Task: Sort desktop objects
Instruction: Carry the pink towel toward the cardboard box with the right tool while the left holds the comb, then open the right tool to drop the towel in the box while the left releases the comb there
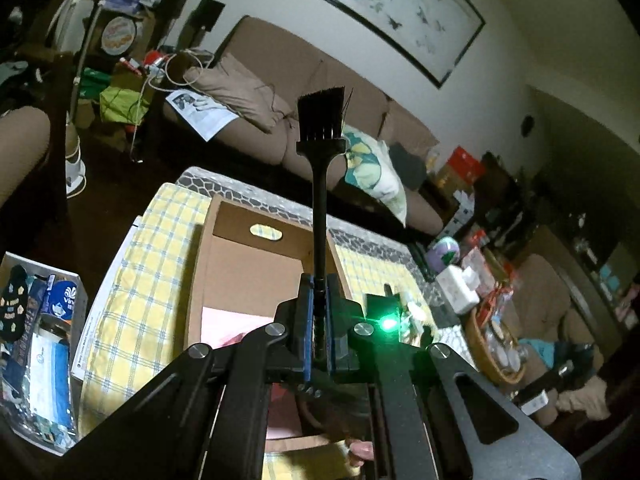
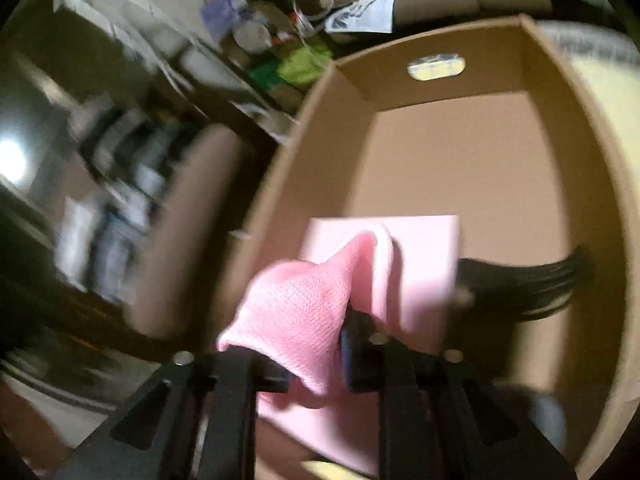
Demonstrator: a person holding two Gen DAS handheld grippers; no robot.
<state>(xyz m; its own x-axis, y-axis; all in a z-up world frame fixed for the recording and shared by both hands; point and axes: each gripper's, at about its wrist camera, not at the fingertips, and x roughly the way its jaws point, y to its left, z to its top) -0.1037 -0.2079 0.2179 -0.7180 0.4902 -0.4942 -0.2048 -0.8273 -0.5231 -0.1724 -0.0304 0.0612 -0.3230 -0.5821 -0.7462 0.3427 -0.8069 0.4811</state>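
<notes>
While my left tool [image 1: 318,320] stays out of it, clamped on the black brush [image 1: 322,120] above the cardboard box [image 1: 208,248], my right tool [image 2: 316,360], jaws apart around the pink cloth [image 2: 296,308], hangs inside the box, so I judge sorting barely begun.

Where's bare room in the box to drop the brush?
Free: the cardboard box floor on the far side, between the pink cloth and the end wall with the handle slot. Crowded: the near end, where the cloth lies under the right gripper, with a dark blurred item beside it. The left gripper grips the black brush.
</notes>
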